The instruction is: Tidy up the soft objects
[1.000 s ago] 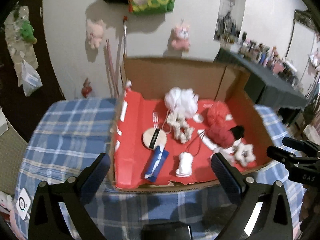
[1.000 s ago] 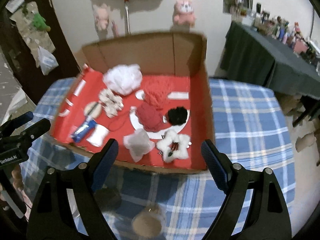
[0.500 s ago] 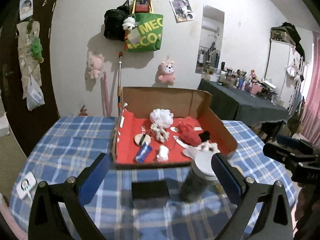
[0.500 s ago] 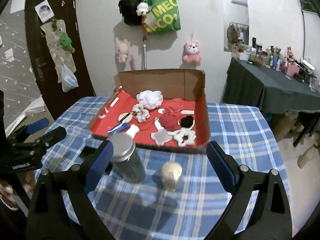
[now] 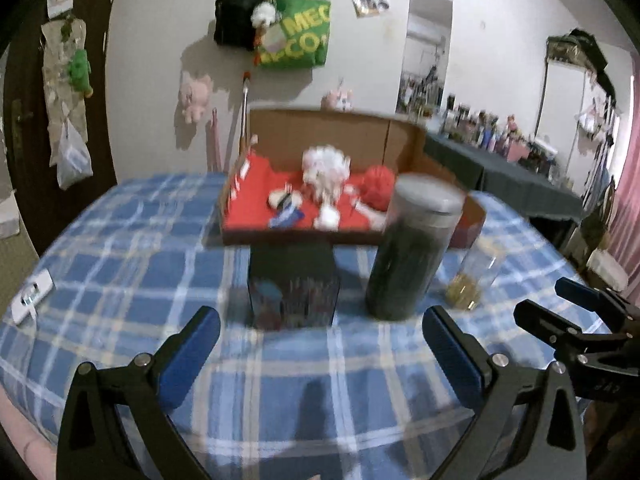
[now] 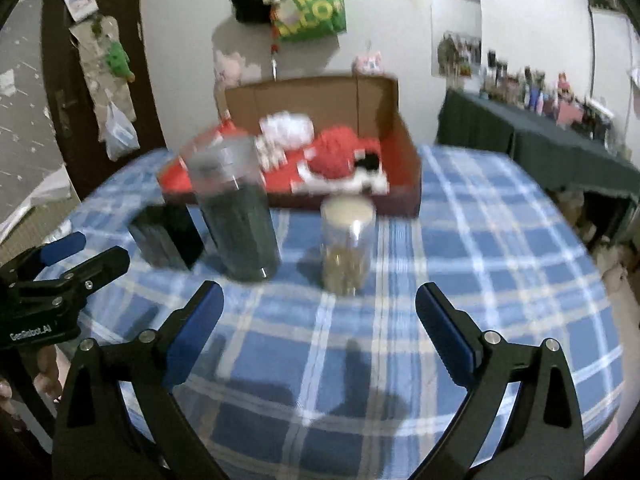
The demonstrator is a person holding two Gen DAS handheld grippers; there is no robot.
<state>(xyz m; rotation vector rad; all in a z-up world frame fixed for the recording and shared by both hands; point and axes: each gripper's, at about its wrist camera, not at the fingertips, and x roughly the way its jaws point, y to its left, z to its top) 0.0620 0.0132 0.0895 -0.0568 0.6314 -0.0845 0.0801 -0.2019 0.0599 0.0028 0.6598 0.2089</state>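
Both the left gripper (image 5: 321, 334) and right gripper (image 6: 319, 309) are gaping wide and empty, angling down over the plaid tablecloth (image 6: 460, 240). Beyond them, a dark jar (image 6: 236, 216) is blurring and partly hiding the cardboard box (image 6: 404, 160) holding the soft toys (image 6: 336, 156).

Blue plaid tablecloth (image 6: 480, 240) carries cardboard box (image 6: 404, 152), 2 jars (image 6: 240, 224), dark box (image 5: 294, 280).
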